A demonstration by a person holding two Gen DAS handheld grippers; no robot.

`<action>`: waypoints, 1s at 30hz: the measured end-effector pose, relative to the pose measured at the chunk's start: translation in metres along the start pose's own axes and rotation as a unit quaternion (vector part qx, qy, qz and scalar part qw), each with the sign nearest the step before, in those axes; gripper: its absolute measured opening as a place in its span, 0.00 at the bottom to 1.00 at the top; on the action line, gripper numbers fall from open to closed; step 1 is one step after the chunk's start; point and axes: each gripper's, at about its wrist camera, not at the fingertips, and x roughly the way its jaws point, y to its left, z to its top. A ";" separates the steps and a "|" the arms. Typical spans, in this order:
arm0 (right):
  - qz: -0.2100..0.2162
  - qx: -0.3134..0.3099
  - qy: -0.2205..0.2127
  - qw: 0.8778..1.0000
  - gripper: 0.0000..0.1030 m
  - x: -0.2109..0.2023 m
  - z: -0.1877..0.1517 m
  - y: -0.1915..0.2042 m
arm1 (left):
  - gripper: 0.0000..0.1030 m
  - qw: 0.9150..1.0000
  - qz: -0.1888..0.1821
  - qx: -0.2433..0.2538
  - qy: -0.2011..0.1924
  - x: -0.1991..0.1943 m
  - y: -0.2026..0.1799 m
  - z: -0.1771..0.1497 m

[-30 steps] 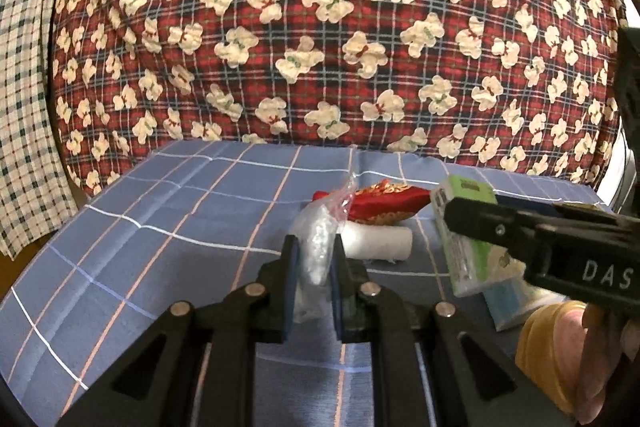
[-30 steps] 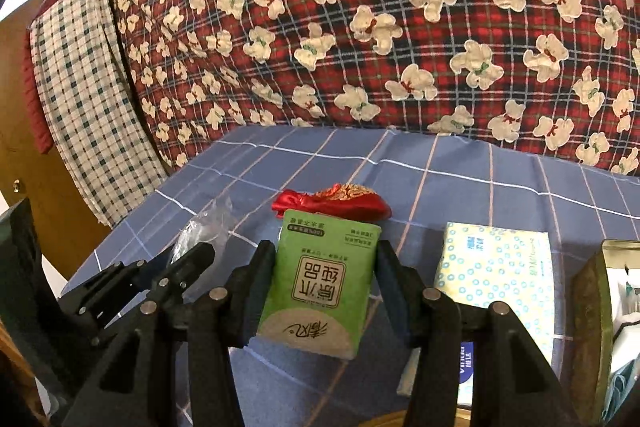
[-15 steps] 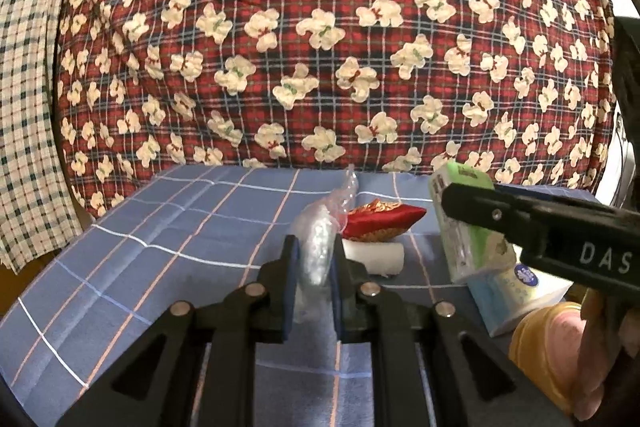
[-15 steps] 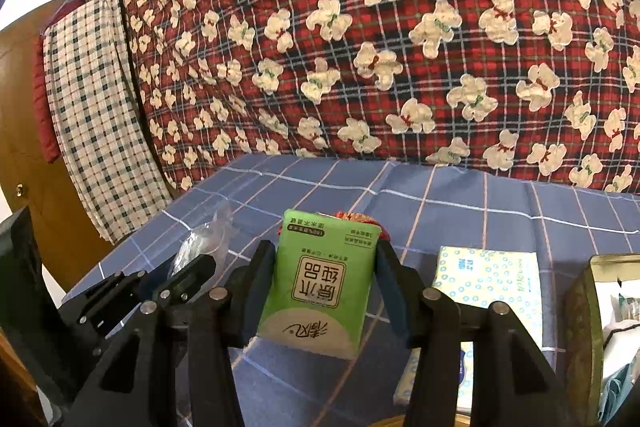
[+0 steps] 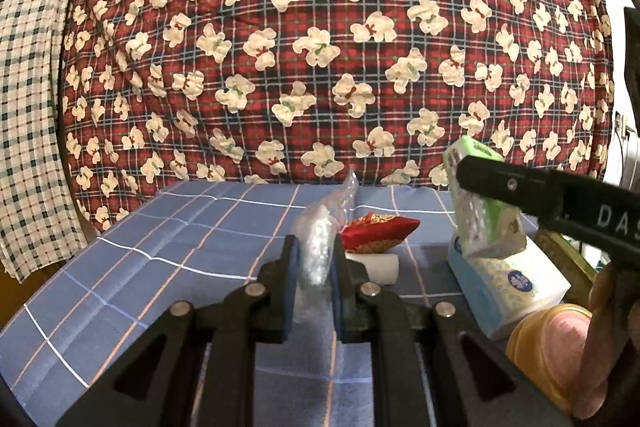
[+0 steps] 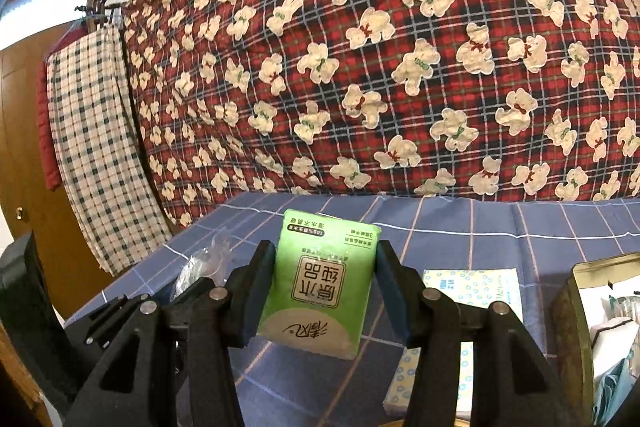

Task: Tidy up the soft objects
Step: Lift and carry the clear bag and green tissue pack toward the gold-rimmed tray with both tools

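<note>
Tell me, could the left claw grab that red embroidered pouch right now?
Probably not yet. The left claw is shut on a clear plastic bag, so it is occupied. The red pouch lies just ahead on the blue cloth, otherwise unobstructed.

Each fisheye sits low behind its own gripper's black fingers, close above the blue checked bedcover [image 5: 192,227], facing the red plaid bear-print quilt [image 5: 320,47]. The left view looks from the left side, the right from beside it. Both share the quilt, the bedcover and the pale blue-patterned tissue pack [image 6: 468,291].
</note>
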 end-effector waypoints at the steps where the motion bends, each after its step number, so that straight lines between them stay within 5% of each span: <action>1: 0.000 0.001 -0.002 1.000 0.52 -0.001 0.000 -0.001 | 0.12 1.000 0.002 0.000 -0.001 0.000 0.000 0.000; 30: 0.003 0.011 -0.059 0.998 0.52 -0.035 0.010 -0.013 | 0.12 1.000 -0.006 -0.003 -0.006 -0.009 -0.023 -0.002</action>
